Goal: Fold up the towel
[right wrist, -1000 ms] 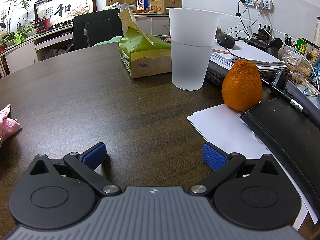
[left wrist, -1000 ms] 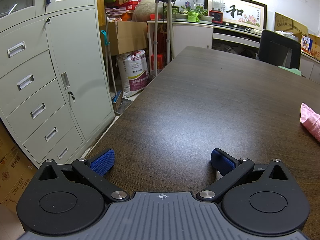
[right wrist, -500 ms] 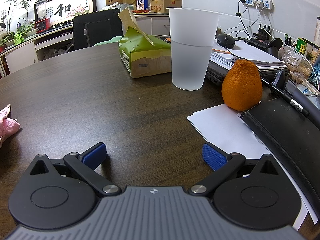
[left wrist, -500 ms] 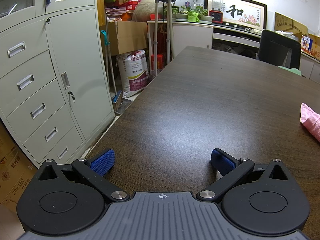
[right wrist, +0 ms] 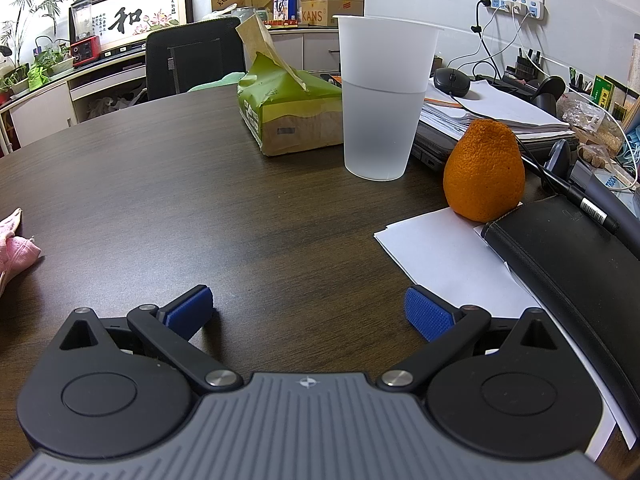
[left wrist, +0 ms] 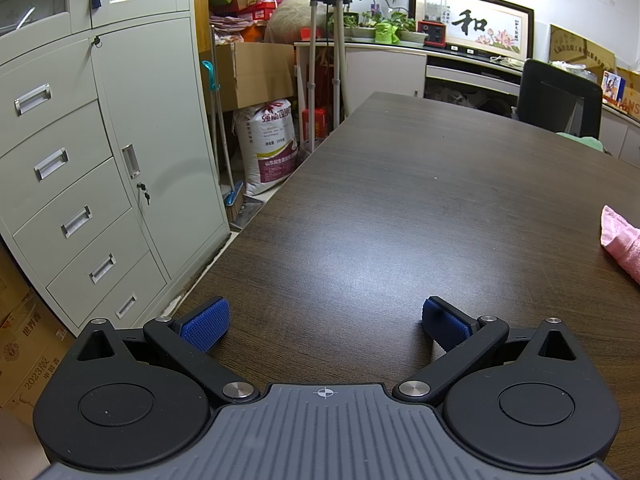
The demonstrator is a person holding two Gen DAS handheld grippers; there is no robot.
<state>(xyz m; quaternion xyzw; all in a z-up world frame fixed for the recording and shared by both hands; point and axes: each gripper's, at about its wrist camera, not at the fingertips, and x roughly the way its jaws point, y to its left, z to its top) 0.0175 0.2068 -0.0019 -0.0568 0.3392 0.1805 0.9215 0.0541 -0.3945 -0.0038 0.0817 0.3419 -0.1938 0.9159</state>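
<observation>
A pink towel [left wrist: 622, 240] lies on the dark wooden table [left wrist: 400, 200] at the far right edge of the left wrist view, mostly cut off. It also shows at the far left edge of the right wrist view [right wrist: 14, 248]. My left gripper [left wrist: 325, 324] is open and empty, low over the table near its left edge, well left of the towel. My right gripper [right wrist: 308, 312] is open and empty, low over the table, well right of the towel.
A translucent plastic cup [right wrist: 382, 96], a green tissue pack [right wrist: 288, 116], an orange [right wrist: 484, 172], white paper [right wrist: 440, 244] and a black folder [right wrist: 568, 256] crowd the table's right side. Grey cabinets [left wrist: 100, 160] stand left of the table. A black chair [left wrist: 560, 96] is at the far side.
</observation>
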